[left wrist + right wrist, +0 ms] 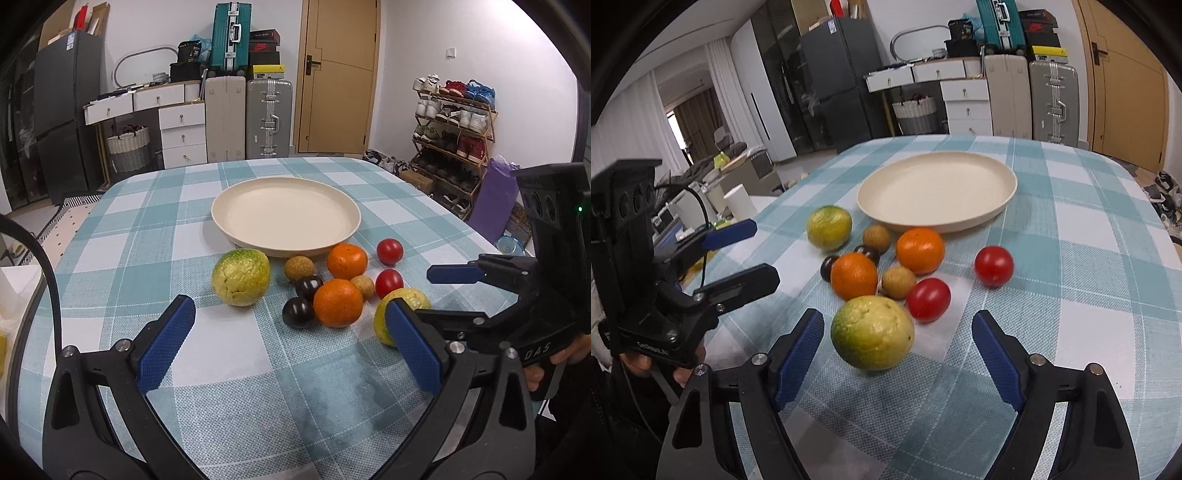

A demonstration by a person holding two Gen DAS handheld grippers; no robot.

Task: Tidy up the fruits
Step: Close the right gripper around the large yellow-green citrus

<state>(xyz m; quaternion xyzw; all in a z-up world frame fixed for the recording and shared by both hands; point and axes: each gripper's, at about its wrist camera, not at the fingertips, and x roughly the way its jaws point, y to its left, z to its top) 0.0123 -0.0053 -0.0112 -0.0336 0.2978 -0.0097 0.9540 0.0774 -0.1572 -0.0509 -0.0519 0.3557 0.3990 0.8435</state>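
An empty cream plate (pixel 286 216) (pixel 936 192) sits mid-table. In front of it lies a cluster of fruit: two oranges (pixel 338 302) (pixel 854 276), two red tomatoes (pixel 389 282) (pixel 928 298), two dark plums (pixel 298 312), two brown longans (pixel 299 267) and a green-yellow guava (pixel 241 277) (pixel 829 228). A second guava (pixel 871 332) (pixel 406 299) lies between the fingers of my right gripper (pixel 897 350) (pixel 439 295); the pads stand apart from it, the left one close. My left gripper (pixel 290 345) (pixel 746 254) hangs open over bare cloth, near the fruit.
A blue-and-white checked cloth (pixel 229 398) covers the table. Beyond the far edge stand suitcases (pixel 269 118), white drawers (pixel 183 129), a dark fridge (pixel 68 107), a shoe rack (pixel 454 129) and a door. A hand (pixel 565 356) holds the right gripper's handle.
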